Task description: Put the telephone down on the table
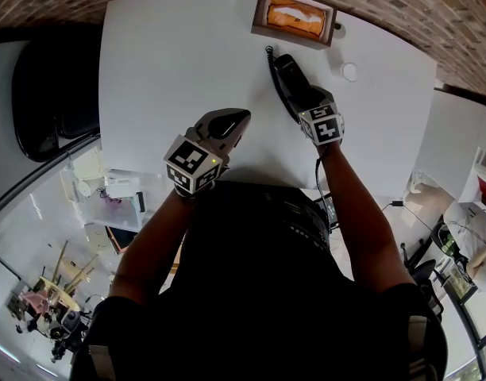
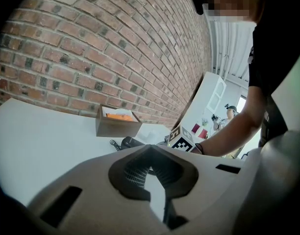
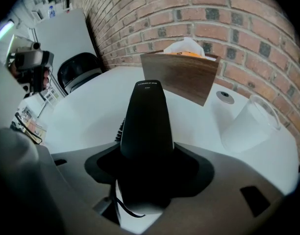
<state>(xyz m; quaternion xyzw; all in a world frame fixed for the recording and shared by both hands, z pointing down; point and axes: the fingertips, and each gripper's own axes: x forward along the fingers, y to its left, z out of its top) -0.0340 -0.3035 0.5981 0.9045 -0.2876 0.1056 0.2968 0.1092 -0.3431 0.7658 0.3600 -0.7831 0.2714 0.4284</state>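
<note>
While the right gripper (image 1: 305,101) is clamping the black telephone (image 1: 283,76) by its near end, the handset is reaching out over the white table (image 1: 171,62), its far end pointing toward the wooden box (image 1: 295,16). Whether it is touching the tabletop I cannot tell. The lowering step looks close to done, so the next move is calling for settling the handset flat and then spreading the jaws. The left gripper (image 1: 229,123) is hovering nearby, jaws together and empty.

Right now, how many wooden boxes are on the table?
1: the wooden box stands at the table's far edge by the brick wall, beyond the telephone. None seems hidden.
</note>
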